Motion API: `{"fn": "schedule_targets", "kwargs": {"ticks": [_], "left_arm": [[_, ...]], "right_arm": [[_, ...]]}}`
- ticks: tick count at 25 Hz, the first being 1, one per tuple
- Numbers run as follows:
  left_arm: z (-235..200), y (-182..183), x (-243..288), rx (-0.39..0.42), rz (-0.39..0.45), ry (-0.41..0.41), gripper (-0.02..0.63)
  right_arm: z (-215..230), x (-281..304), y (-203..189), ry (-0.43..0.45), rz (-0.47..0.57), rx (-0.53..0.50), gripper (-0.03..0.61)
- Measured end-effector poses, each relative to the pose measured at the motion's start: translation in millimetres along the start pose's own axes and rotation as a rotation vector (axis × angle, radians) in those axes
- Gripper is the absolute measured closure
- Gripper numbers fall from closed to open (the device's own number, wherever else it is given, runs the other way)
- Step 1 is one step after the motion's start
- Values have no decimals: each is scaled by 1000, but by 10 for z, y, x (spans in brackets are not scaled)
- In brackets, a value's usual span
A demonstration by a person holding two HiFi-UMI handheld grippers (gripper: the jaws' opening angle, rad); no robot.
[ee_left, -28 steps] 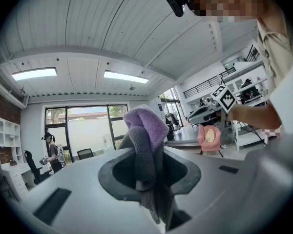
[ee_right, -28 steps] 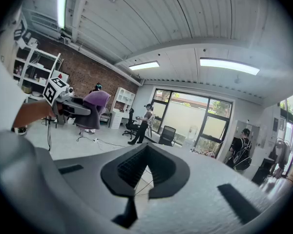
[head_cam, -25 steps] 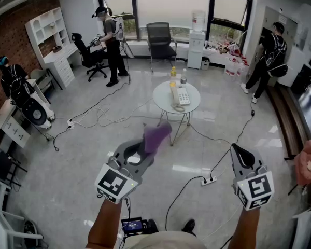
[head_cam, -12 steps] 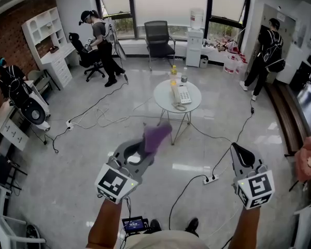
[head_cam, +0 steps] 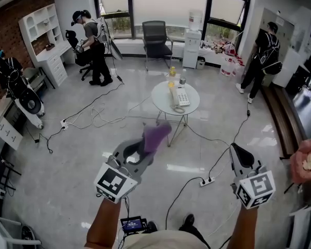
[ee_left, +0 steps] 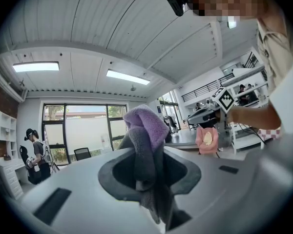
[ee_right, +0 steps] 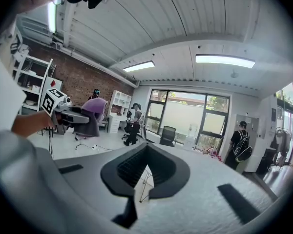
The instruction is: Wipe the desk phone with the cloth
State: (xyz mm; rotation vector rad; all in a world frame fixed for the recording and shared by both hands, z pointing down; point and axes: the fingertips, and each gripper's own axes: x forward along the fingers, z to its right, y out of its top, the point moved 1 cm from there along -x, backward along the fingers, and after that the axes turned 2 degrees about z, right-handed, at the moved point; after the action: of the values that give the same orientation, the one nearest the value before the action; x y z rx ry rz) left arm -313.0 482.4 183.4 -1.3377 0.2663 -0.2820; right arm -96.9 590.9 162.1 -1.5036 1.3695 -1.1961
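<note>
Cloth (head_cam: 155,134), purple and grey, is clamped between the jaws of the left hand-held gripper (head_cam: 143,152). The jaws are closed on its bunched middle, and a purple fold is left standing up beyond the tips. It is held in the air above the floor, well short of the round white table (head_cam: 163,104).

The right hand-held gripper (head_cam: 237,151) is held apart from it, off to the right. Its jaws are pressed together, and nothing is seen between them.

The desk phone (head_cam: 181,96) is seen lying on the table, well apart from both hand-held grippers, with its coiled cord looped near the table's front edge. A yellow bottle (head_cam: 172,72) and a second bottle (head_cam: 182,79) are stood just behind the phone. Cables are trailed across the floor, and a power strip (head_cam: 207,180) is seen between the two hand-held grippers.
</note>
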Motion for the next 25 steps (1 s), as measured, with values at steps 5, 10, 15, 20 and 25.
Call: {"fn": "schedule_targets", "kwargs": {"ticks": [5, 10, 15, 20, 25], "left_arm": [[-102, -140, 232, 2, -20, 22, 522], [-149, -167, 749, 1, -71, 78, 522], [-156, -225, 1364, 5, -106, 148, 522], [-144, -310, 1884, 8, -117, 188, 522], [-116, -303, 2305, 7, -143, 206, 522]], "right_arm": [[202, 279, -86, 29, -11, -19, 583], [740, 630, -294, 79, 7, -12, 583], [1334, 1045, -460, 156, 29, -13, 583], [1810, 1362, -547, 212, 37, -16, 583], [2195, 1558, -632, 244, 46, -2, 583]]}}
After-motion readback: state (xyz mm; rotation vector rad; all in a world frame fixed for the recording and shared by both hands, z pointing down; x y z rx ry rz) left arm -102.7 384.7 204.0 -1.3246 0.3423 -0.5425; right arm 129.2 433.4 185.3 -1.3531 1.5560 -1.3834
